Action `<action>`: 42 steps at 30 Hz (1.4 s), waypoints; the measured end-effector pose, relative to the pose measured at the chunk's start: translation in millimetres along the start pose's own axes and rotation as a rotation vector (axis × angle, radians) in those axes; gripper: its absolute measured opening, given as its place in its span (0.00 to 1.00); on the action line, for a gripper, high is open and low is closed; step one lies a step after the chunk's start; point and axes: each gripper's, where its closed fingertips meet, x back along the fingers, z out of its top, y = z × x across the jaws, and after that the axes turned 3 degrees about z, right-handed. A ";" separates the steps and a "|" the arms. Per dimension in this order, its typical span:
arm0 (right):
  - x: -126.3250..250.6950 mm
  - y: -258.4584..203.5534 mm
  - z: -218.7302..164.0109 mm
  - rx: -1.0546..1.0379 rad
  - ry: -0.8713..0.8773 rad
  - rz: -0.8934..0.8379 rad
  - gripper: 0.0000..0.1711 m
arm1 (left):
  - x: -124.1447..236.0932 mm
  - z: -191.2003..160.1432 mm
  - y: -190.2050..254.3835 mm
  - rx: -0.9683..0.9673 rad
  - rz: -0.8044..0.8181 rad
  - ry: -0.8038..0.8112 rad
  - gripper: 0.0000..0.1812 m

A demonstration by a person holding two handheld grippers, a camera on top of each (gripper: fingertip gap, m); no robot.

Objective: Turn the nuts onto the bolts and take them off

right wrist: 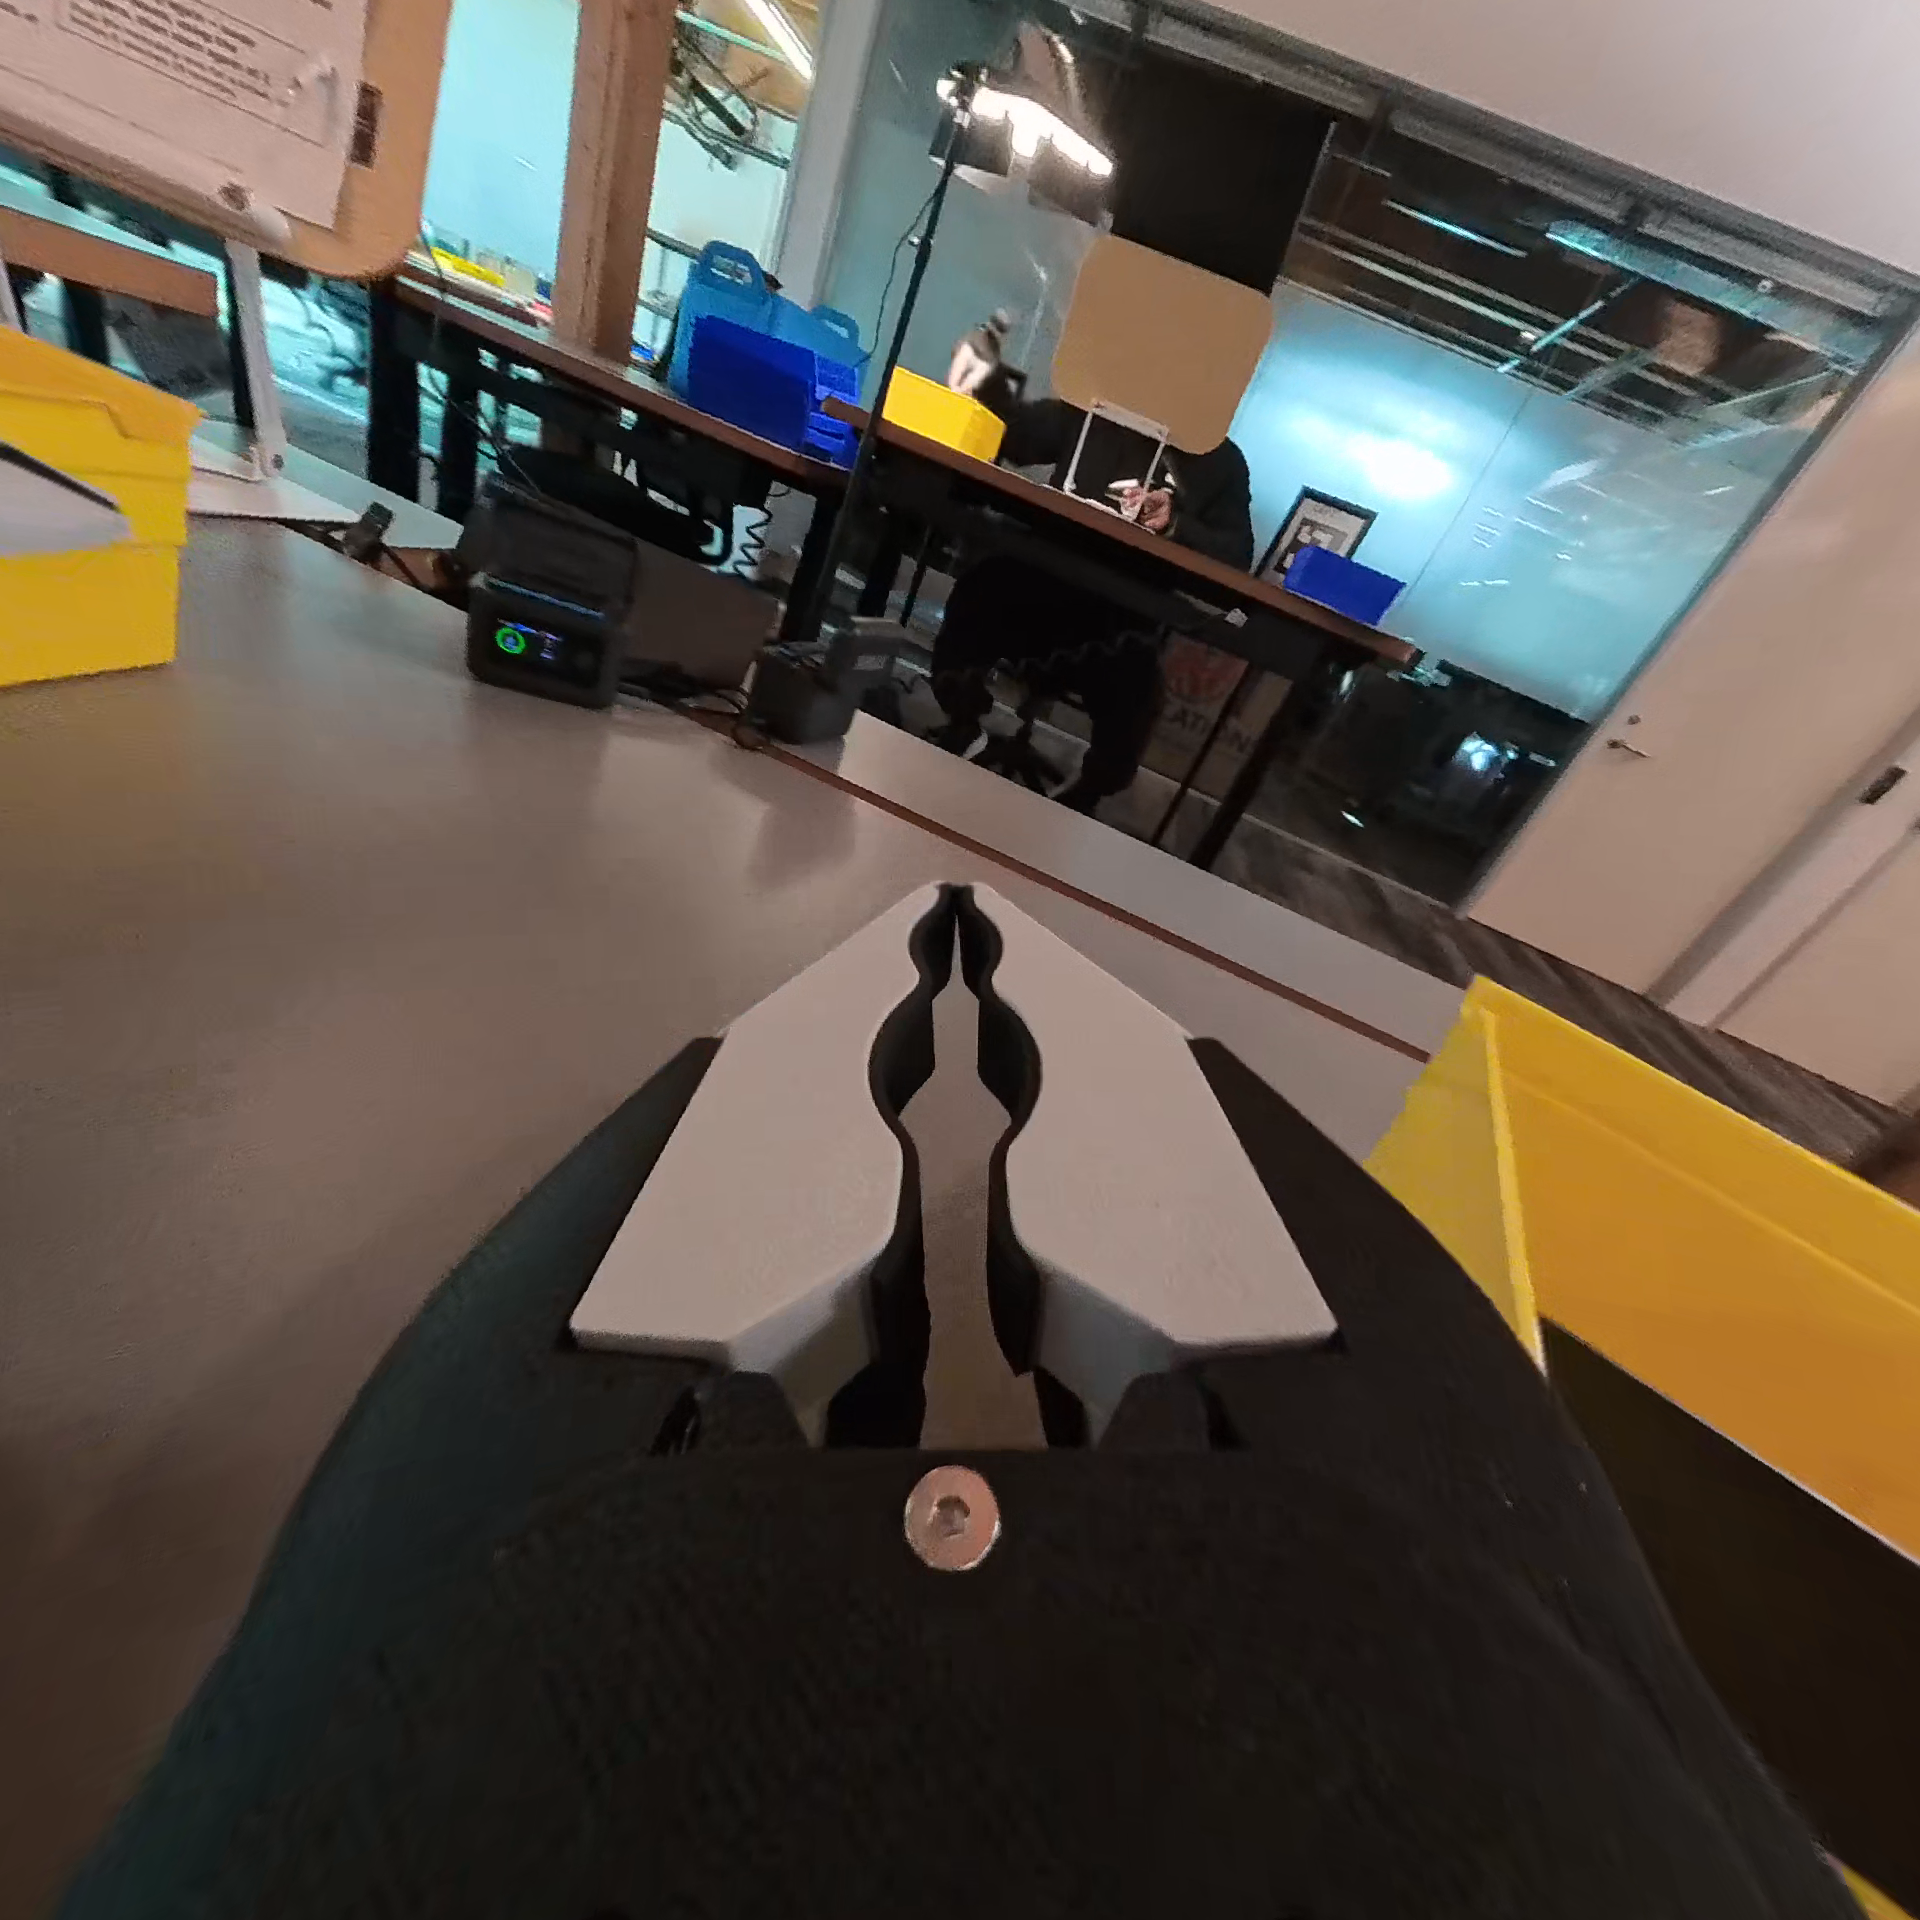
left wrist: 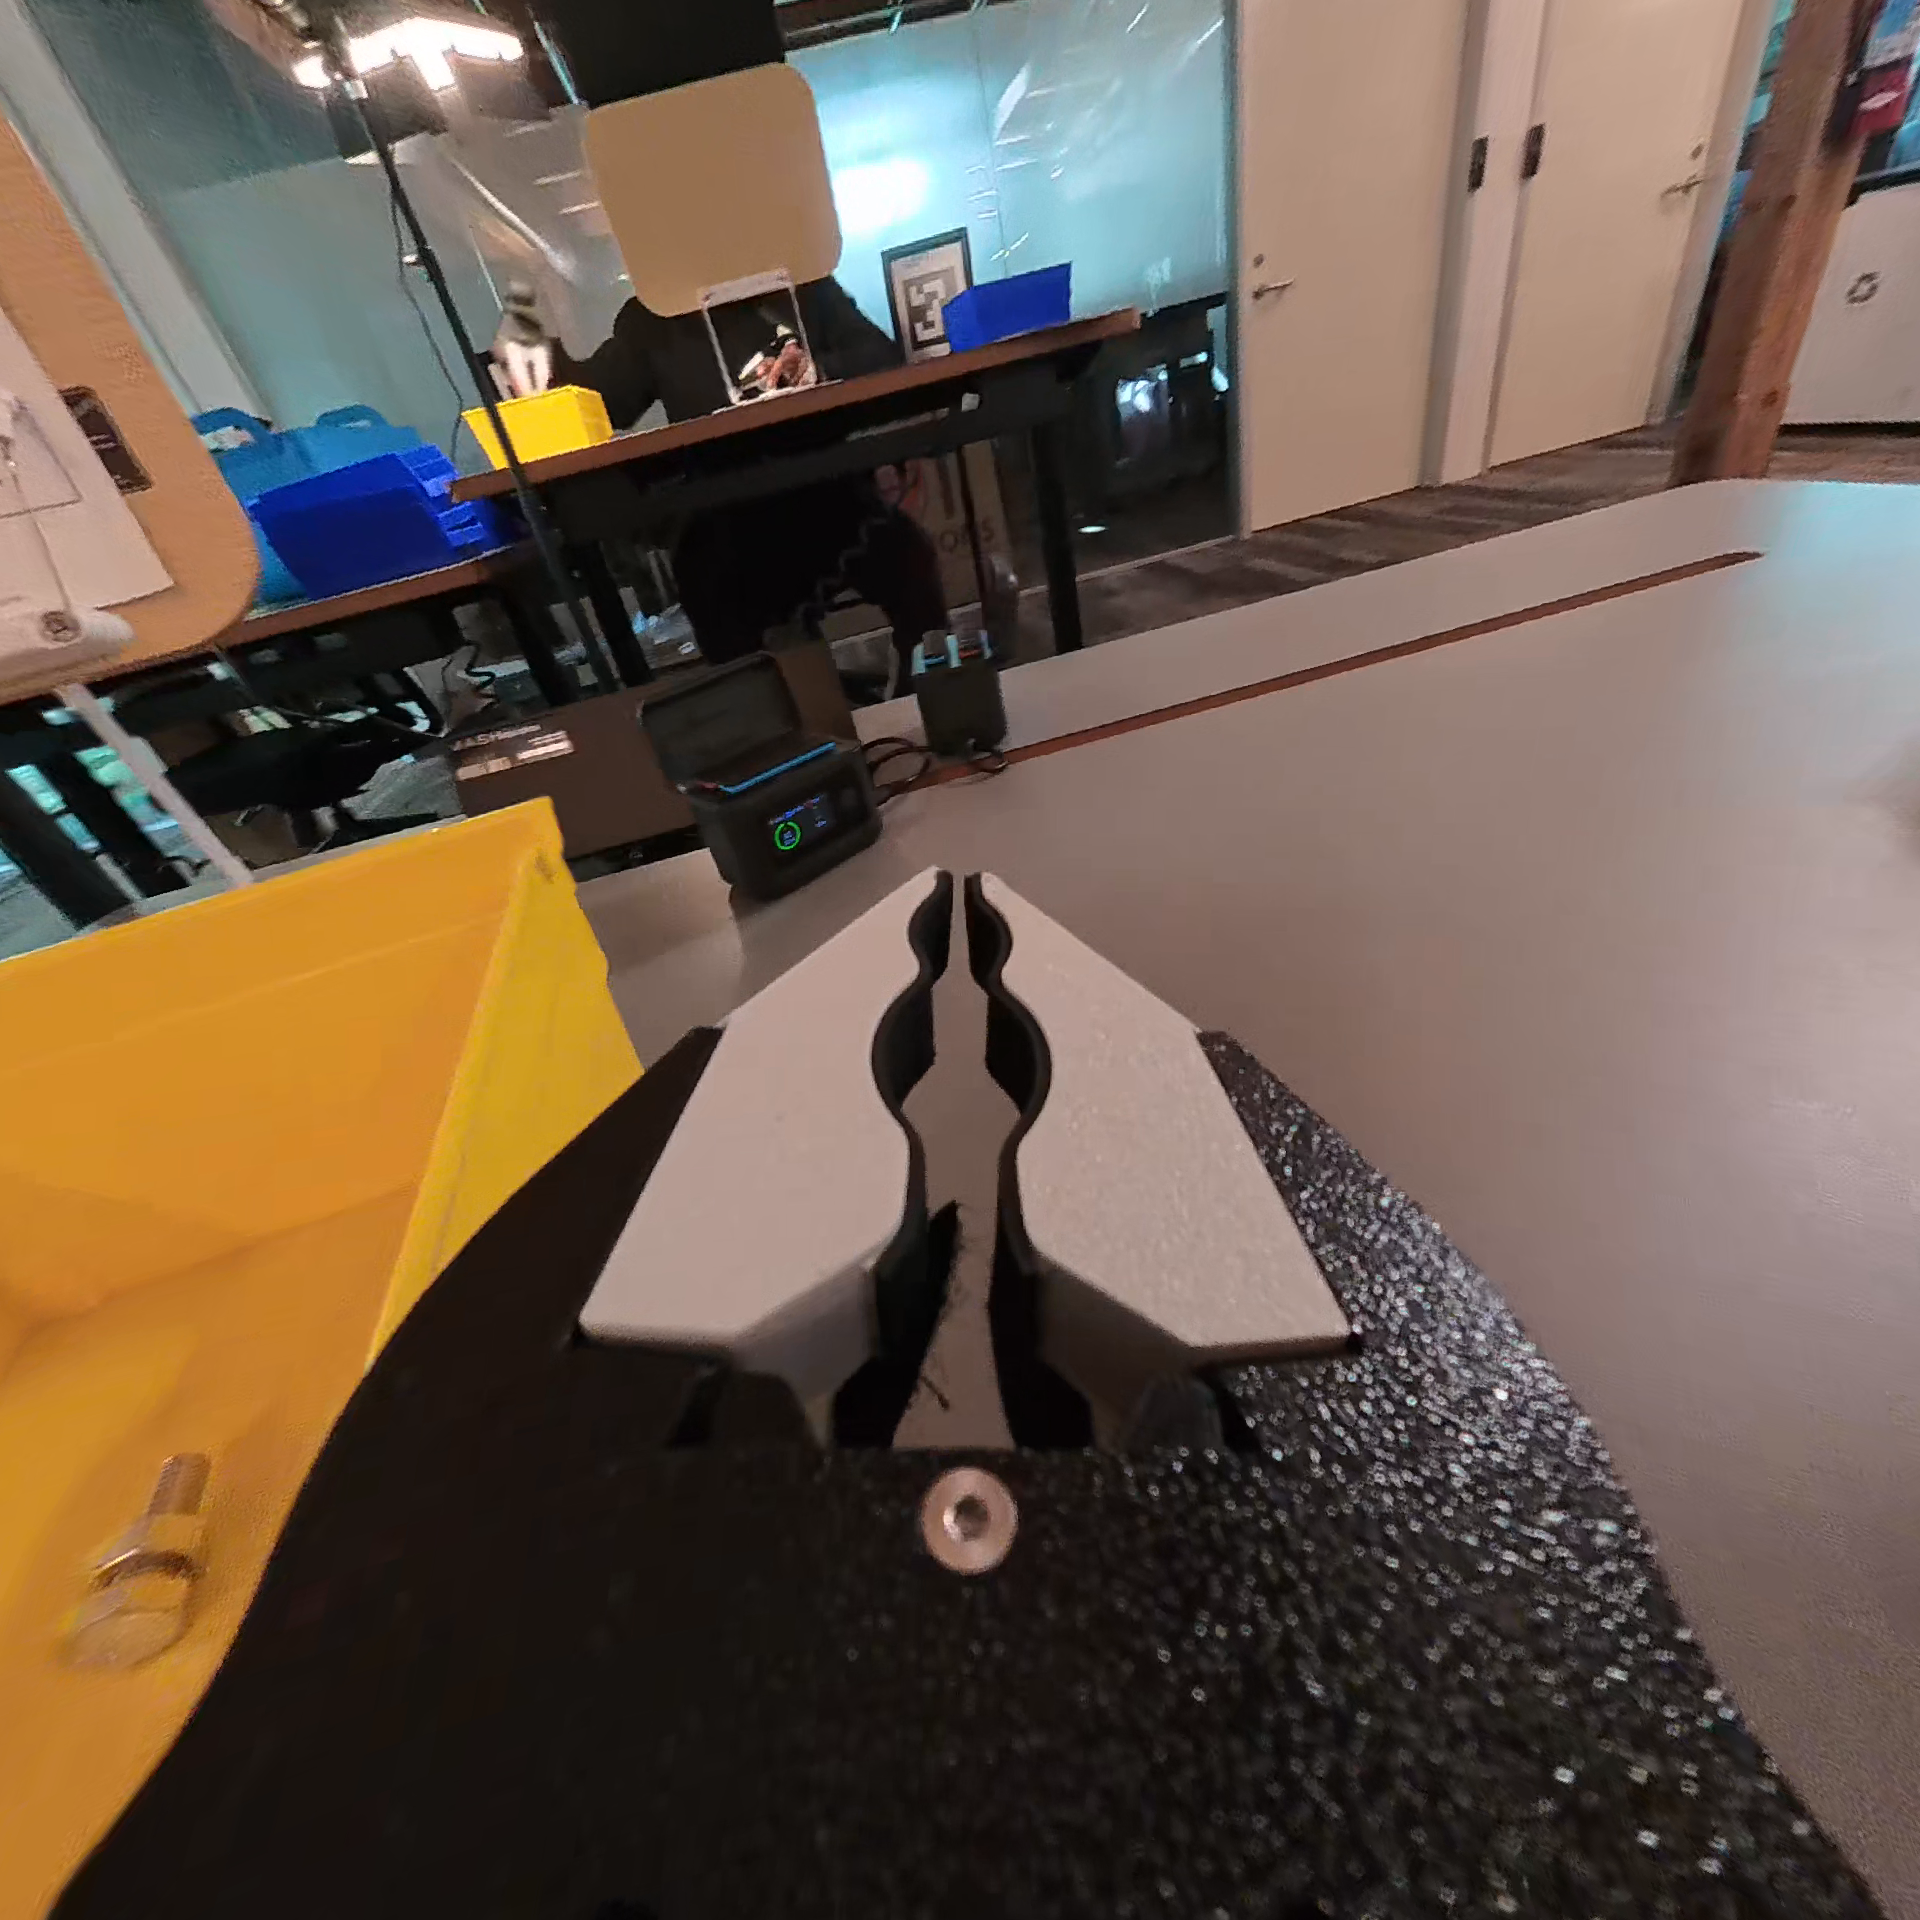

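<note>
Left hand-held gripper (left wrist: pixel 958 883): grey fingers (left wrist: pixel 800 1122) drawn together, tips nearly touching, only a thin slit between, nothing gripped. Low and to the left of its black body, a yellow bin (left wrist: pixel 260 1143); inside, at the near corner, a brass-coloured bolt (left wrist: pixel 140 1558) lying on the bin floor with a nut (left wrist: pixel 140 1584) threaded on near its head, slightly blurred. Ahead and to the right of the tips, bare grey desk (left wrist: pixel 1455 935) with a dark seam running across. Just beyond the tips, slightly left, a small black power unit (left wrist: pixel 795 831) with a lit screen, a second dark box (left wrist: pixel 958 694) with cables behind it. Farther off, another table with blue bins (left wrist: pixel 353 520) and a person (left wrist: pixel 748 447) seated.

Right hand-held gripper (right wrist: pixel 956 891): fingers (right wrist: pixel 790 1164) closed to narrow, tips meeting, empty. Close on the right of its body, a second yellow bin (right wrist: pixel 1662 1247), contents not visible. Ahead, open grey desk (right wrist: pixel 416 883). Far left of the tips, another yellow bin (right wrist: pixel 88 540); beyond it, the black power unit (right wrist: pixel 545 639) at the desk's far edge. In the background, the table with a seated person (right wrist: pixel 1164 540).
</note>
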 end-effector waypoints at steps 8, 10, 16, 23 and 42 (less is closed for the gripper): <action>7.9 21.0 4.9 -0.185 0.094 0.010 0.04 | 11.0 7.0 2.0 -0.012 -0.017 0.051 0.04; -10.8 11.4 10.4 -0.228 0.124 0.069 0.12 | 6.6 11.6 13.5 0.017 -0.041 0.065 0.15; -83.2 -9.4 2.0 -0.181 0.175 0.082 0.32 | -2.4 15.5 42.1 -0.024 -0.070 0.068 0.54; -87.0 -30.3 15.1 0.018 0.272 0.118 0.28 | 69.5 99.4 -3.5 -0.051 0.081 0.141 0.46; -91.1 -56.0 12.9 0.068 0.253 0.225 0.18 | 65.2 -133.5 -173.0 0.249 0.049 -1.026 0.26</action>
